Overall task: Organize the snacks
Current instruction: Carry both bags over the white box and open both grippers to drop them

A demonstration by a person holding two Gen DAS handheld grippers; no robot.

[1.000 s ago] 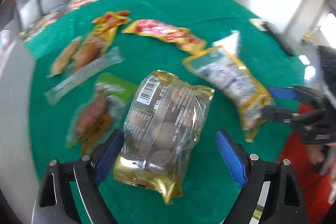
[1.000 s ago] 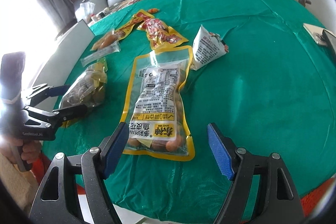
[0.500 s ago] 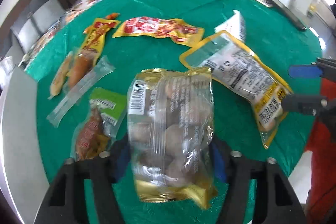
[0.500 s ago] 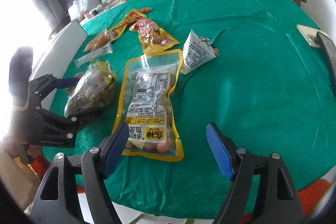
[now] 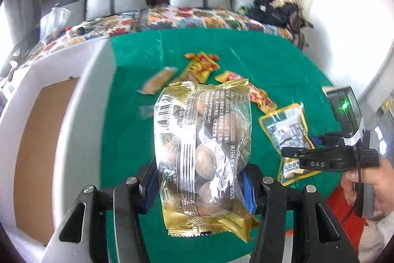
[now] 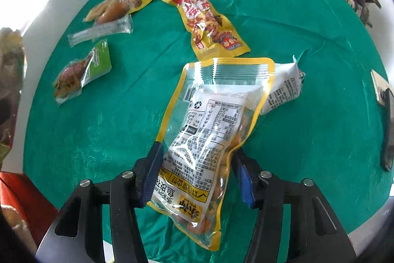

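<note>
A clear bag with gold ends (image 5: pixel 204 139), full of round brown snacks, hangs in the air above the green table (image 5: pixel 258 61). My left gripper (image 5: pixel 199 186) holds its lower half, blue pads pressing both sides, jaws still closing. In the right wrist view a yellow-edged peanut bag (image 6: pixel 216 110) sits crumpled between the blue pads of my right gripper (image 6: pixel 197 176), whose jaws are closing on its lower part. The left wrist view shows the right gripper (image 5: pixel 307 154) held by a hand over that bag (image 5: pixel 288 130).
An open white box (image 5: pixel 93 90) with a brown floor stands left of the table. Still on the cloth are a red-and-yellow packet (image 6: pixel 209 24), a white packet (image 6: pixel 285 90), a green-labelled packet (image 6: pixel 81 70), a clear stick packet (image 6: pixel 101 31) and a sausage packet (image 6: pixel 113 9). A phone (image 6: pixel 386 130) lies at the right edge.
The left gripper closed on the gold bag and lifted it off the table, swinging toward the white box. The right gripper moved over the yellow-edged bag and closed on it.
</note>
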